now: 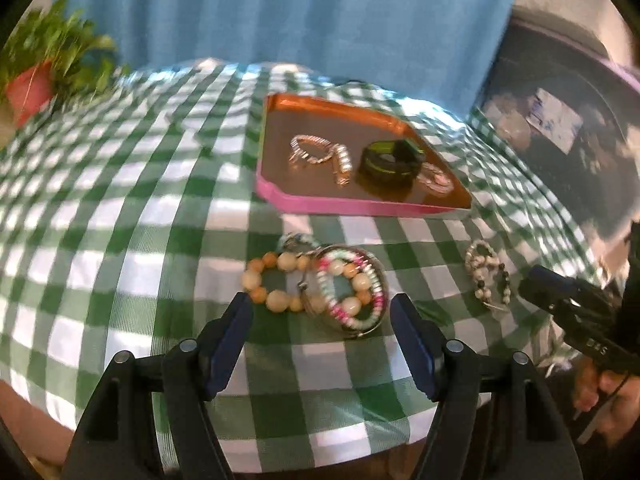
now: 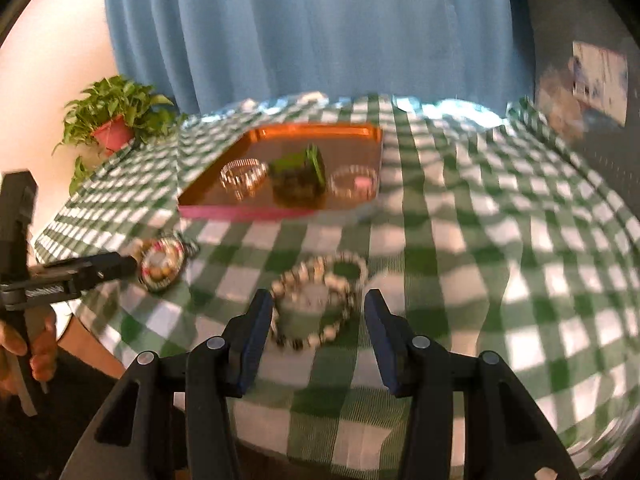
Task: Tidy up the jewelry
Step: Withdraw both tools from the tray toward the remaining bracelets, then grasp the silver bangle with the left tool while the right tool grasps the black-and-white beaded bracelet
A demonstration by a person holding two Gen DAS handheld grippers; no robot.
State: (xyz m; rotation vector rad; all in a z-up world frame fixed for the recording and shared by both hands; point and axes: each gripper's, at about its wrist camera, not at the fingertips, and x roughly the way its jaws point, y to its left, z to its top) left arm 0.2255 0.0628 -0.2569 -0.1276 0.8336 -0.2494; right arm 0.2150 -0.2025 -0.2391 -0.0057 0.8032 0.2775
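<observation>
We are hovering both claws empty: left claw gaping before the tangled bead bracelets, right claw half-open before the black-and-white bracelet. Closing on that tangle risks lifting several bracelets together.

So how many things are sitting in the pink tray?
3. A silver bracelet lies on the left of the pink tray, a dark green bangle in the middle, and a small clear pinkish piece on the right. None looks hidden.

The right gripper hangs with jaws apart over a beaded bracelet on the checked tablecloth, with a jewelry-filled tray beyond and another gripper left.
</observation>
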